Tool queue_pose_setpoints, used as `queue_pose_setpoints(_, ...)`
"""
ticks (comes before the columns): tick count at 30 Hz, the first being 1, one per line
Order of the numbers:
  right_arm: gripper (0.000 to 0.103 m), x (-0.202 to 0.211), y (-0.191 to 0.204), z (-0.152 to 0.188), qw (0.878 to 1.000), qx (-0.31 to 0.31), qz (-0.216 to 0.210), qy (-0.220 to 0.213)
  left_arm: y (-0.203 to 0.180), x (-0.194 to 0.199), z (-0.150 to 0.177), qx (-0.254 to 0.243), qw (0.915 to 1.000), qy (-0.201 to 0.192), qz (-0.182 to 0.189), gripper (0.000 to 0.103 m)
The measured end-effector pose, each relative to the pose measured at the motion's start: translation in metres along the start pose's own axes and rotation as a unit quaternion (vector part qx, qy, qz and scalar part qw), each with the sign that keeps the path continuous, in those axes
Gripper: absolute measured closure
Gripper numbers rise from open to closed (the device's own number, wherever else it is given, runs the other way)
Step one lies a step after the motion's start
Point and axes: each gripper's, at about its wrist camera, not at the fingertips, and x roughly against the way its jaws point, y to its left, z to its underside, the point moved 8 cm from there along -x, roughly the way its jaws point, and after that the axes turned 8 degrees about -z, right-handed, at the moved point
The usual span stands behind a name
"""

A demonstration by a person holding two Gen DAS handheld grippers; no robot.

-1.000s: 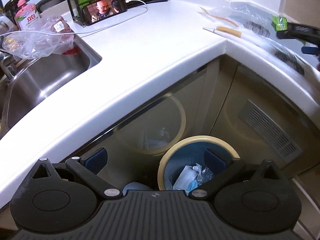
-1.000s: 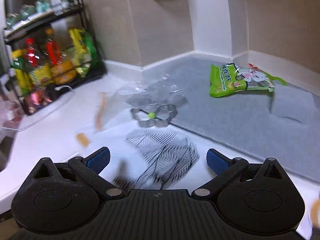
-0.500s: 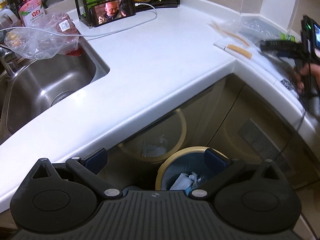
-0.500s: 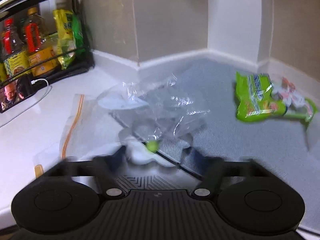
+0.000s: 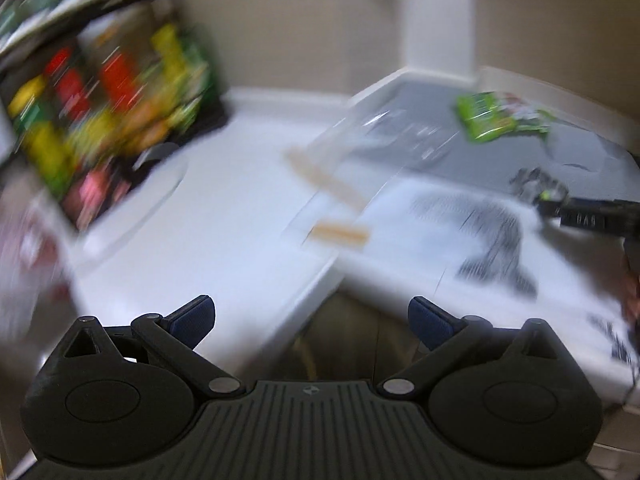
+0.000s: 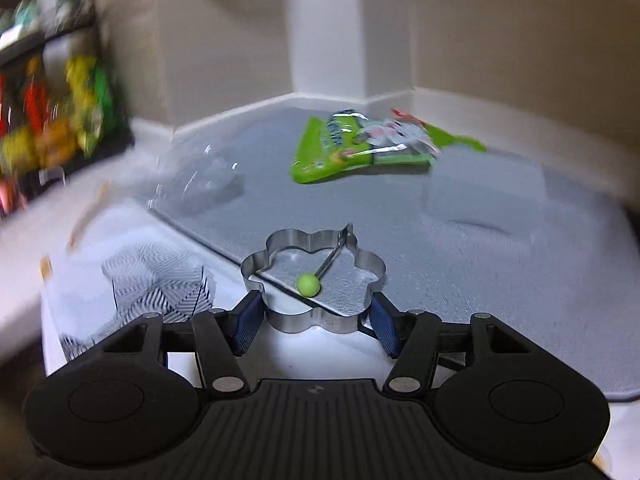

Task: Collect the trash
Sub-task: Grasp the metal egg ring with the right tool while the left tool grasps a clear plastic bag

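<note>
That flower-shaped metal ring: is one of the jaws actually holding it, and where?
Yes. The right gripper clamps the flower-shaped metal ring across its near lobes, one pad outside each side. The left gripper holds nothing.

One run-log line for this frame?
right claw: shut on flower-shaped metal ring | left claw: open, empty | green snack wrapper: on grey mat

egg ring (image 6: 316, 280): shiny metal | mat (image 6: 480, 272): grey woven cloth | wrapper (image 6: 360, 144): glossy green plastic

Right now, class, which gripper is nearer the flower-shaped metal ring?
Right. The right gripper has its fingers against both sides of the flower-shaped metal ring; the left gripper hangs open off the counter's edge.
</note>
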Motion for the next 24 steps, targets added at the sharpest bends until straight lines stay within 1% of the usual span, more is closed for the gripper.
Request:
queue_pose_setpoints(1,0.042,0.001,-0.003,0.0,1.0,-0.009,-0.004,-0.003,-0.015,-0.012,-0.017,-0.02,0.9998,-0.007,-0.001,0.0)
queue_pose_setpoints(3,0.042,-0.001,-0.004,-0.001,1.0,-0.012,-0.006,-0.004,-0.042,-0.039,-0.044,-0.052,0.9986,-0.01,0.0,0.0)
queue_pose_setpoints(5,0.042,-0.002,-0.003,0.0,1.0,-0.007,-0.002,-0.002,-0.064,-0.067,-0.064,-0.071,0.9975,-0.002,-0.004,0.0)
queue_pose_setpoints(7,0.042,-0.003,-0.001,0.001,1.0,0.001,0.006,0.001,-0.077,-0.096,-0.077,-0.083,0.9965,0.011,-0.002,0.0)
queue_pose_setpoints(9,0.042,-0.003,0.0,0.003,1.0,0.011,0.015,0.004,-0.083,-0.122,-0.086,-0.083,0.9961,0.022,-0.017,0.0)
queue_pose_setpoints(12,0.041,-0.003,0.002,0.003,1.0,0.019,0.02,0.008,-0.089,-0.153,-0.092,-0.088,0.9947,0.048,-0.026,0.0)
queue_pose_setpoints(14,0.036,-0.005,0.004,0.003,0.999,0.028,0.022,0.012,-0.089,-0.167,-0.094,-0.084,0.9943,0.057,-0.03,0.0)
queue_pose_setpoints(17,0.03,-0.008,0.009,0.003,0.999,0.04,0.021,0.019,-0.086,-0.18,-0.101,-0.067,0.9956,0.058,-0.031,0.0)
queue_pose_setpoints(18,0.029,-0.009,0.009,0.003,0.999,0.042,0.02,0.02,-0.084,-0.182,-0.102,-0.06,0.9959,0.061,-0.028,0.006)
queue_pose_setpoints(19,0.029,-0.009,0.01,0.004,0.999,0.044,0.02,0.022,-0.083,-0.183,-0.104,-0.053,0.9963,0.064,-0.024,0.028)
queue_pose_setpoints(20,0.029,-0.009,0.01,0.003,0.998,0.046,0.021,0.022,-0.081,-0.182,-0.106,-0.046,0.9965,0.066,-0.021,0.045)
queue_pose_setpoints(21,0.032,-0.009,0.01,0.003,0.998,0.046,0.022,0.021,-0.079,-0.18,-0.108,-0.041,0.9964,0.071,-0.024,0.072)
queue_pose_setpoints(22,0.042,-0.008,0.008,0.002,0.999,0.043,0.028,0.017,-0.075,-0.176,-0.109,-0.035,0.9964,0.071,-0.03,0.086)
queue_pose_setpoints(24,0.043,-0.005,0.005,0.002,0.999,0.029,0.023,0.009,-0.065,-0.162,-0.11,-0.015,0.9976,0.057,-0.035,0.096)
